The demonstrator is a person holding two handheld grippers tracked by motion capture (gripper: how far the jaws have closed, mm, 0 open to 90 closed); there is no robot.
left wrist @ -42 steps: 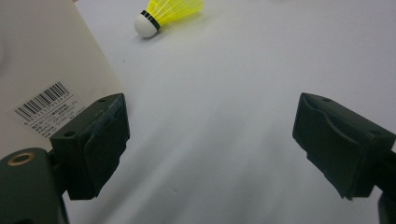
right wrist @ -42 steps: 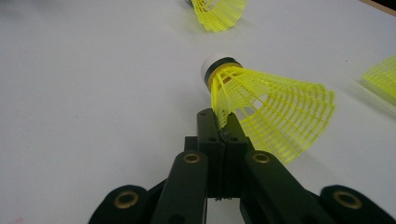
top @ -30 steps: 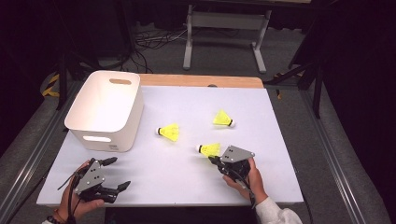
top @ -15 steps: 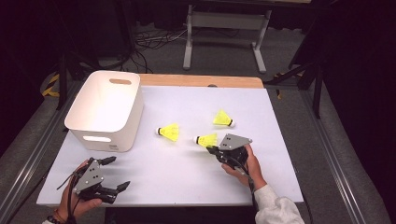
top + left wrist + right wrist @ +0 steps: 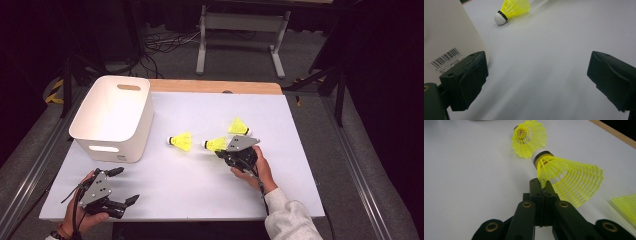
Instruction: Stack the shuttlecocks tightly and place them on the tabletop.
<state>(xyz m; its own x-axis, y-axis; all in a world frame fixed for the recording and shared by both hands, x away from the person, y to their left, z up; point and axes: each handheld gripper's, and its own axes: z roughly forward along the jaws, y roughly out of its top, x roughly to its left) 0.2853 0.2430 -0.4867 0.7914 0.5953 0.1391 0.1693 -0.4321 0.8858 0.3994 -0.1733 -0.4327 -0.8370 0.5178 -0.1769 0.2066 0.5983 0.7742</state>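
**One shuttlecock lifted, none in the bin yet**

Since a second ago, the right gripper has carried its shuttlecock leftward and a little farther from the person, toward the middle of the counter, while the left gripper has kept its place and its jaws have just been opening, with nothing between them.

At the far left stands the white bin (image 5: 112, 117), open at the top, and what shows of its inside holds nothing. In front of it, near the counter's (image 5: 280, 190) front left corner, the left gripper (image 5: 122, 187) rests in the person's left hand, jaws spread wide and bare; from the left gripper view, the bin wall is just beside one jaw.

Near the middle lies the first shuttlecock (image 5: 181, 141), on its side just right of the bin, untouched. Next comes the held shuttlecock (image 5: 215, 144), cork end pointing toward the bin. The right gripper (image 5: 543, 187) is clamped tight on the edge of its yellow skirt. Farthest right, a third shuttlecock (image 5: 239, 126) lies on the counter close behind that gripper.

Judged as a job of gathering shuttlecocks into the bin, the work is at its start: one is picked up and on its way, and two remain to be picked up.
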